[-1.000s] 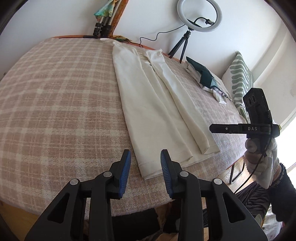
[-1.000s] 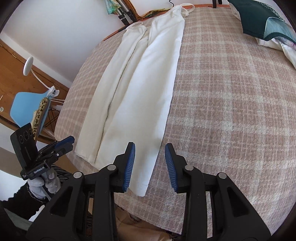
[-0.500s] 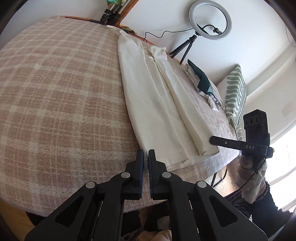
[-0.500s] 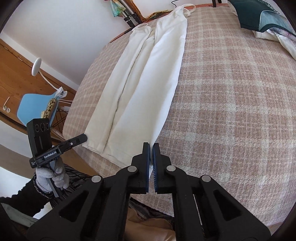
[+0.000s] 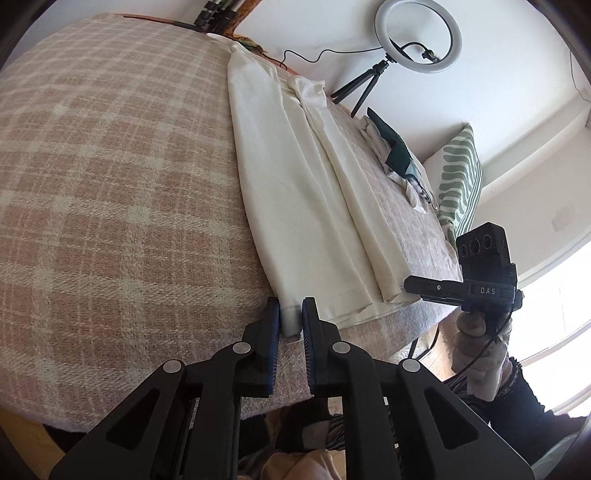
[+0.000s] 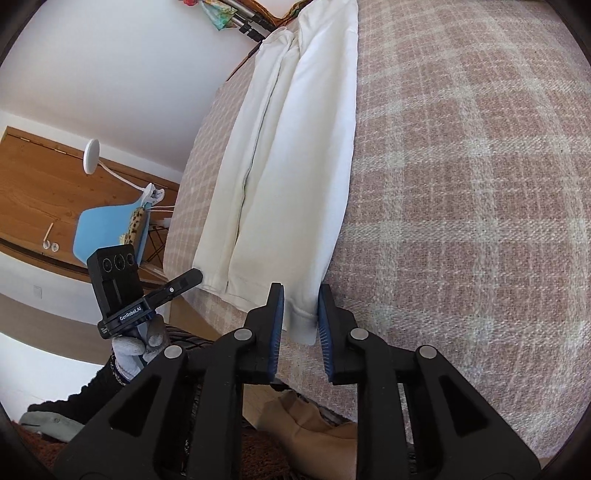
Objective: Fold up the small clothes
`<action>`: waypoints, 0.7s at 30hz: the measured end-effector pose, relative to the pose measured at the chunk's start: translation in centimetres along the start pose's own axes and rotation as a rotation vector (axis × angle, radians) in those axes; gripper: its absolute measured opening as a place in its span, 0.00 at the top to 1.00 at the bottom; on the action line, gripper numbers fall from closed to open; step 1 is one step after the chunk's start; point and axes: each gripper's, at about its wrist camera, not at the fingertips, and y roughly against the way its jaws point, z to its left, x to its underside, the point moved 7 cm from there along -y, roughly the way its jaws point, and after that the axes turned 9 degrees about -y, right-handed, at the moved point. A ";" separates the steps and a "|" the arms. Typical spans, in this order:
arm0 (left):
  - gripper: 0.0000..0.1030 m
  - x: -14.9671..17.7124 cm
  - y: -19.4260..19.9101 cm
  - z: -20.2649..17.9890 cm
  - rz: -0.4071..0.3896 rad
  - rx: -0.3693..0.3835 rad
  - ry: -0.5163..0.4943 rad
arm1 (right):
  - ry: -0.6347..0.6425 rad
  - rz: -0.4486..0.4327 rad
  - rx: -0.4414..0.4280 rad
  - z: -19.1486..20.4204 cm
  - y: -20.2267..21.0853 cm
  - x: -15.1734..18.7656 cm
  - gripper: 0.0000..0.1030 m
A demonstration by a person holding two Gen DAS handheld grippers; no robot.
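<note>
a pink plaid blanket [image 5: 110, 184] covers the bed. at the far right stands a ring light [image 5: 417, 35] on a small black tripod [image 5: 364, 86], with a green-patterned pillow [image 5: 460, 177] and a dark green garment heap [image 5: 397, 155] nearby. off the left side, a blue chair [image 6: 107, 229] and a white lamp [image 6: 92, 155] stand by wood panelling [image 6: 44, 177].

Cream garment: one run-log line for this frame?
stage: pre-grasp | long cream garment flat on plaid blanket | left gripper open, astride hem corner | right gripper open, astride opposite corner
</note>
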 end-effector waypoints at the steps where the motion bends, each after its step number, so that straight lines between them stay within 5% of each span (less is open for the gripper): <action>1: 0.95 0.0 0.0 0.0 0.002 0.001 -0.001 | -0.007 0.001 -0.007 0.2 -0.2 0.1 0.87; 11: 0.96 -2.4 1.6 -0.9 -0.067 0.031 0.005 | 0.010 -0.066 -0.080 2.4 1.0 -0.7 0.92; 21: 0.96 -8.4 1.7 -0.9 -0.119 0.025 0.011 | -0.058 -0.175 -0.109 4.0 3.1 -5.7 0.92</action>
